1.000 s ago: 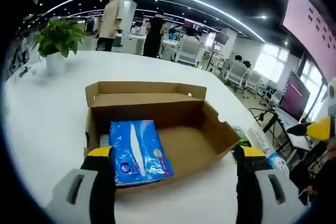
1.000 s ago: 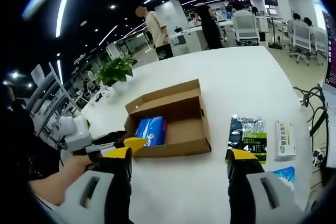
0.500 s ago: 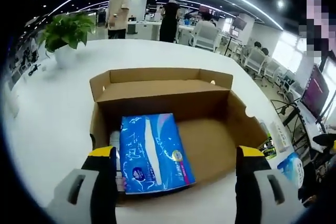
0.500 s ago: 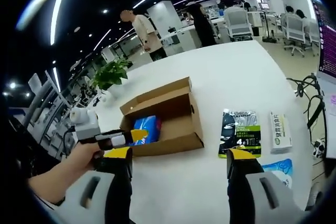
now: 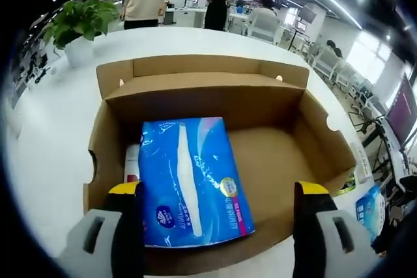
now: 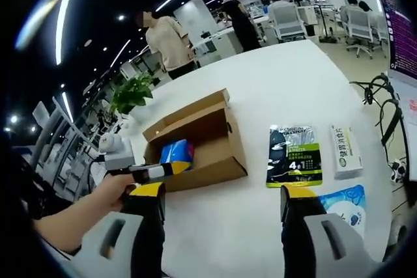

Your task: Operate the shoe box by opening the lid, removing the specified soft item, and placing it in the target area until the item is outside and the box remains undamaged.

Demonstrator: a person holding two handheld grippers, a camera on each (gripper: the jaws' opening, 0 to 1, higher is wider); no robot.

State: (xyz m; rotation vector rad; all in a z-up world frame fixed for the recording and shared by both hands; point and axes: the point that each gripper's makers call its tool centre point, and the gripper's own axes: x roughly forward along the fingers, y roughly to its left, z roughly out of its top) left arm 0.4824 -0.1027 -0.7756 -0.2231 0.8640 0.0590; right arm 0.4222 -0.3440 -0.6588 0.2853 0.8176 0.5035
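A: Where does the left gripper view sit?
B: Close above the shoe box point(image 5: 202, 89), looking down into it toward the potted plant point(image 5: 77, 25).
A: And the right gripper view?
B: Farther back, facing the same shoe box point(image 6: 195, 141) and potted plant point(image 6: 131, 93).

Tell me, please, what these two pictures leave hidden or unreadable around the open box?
- Left gripper view: a white item beside the blue tissue pack is mostly covered by it; unidentifiable.
- Left gripper view: the left gripper jaws hide the box near corners.
- Right gripper view: print on the packets right of the box is too small.
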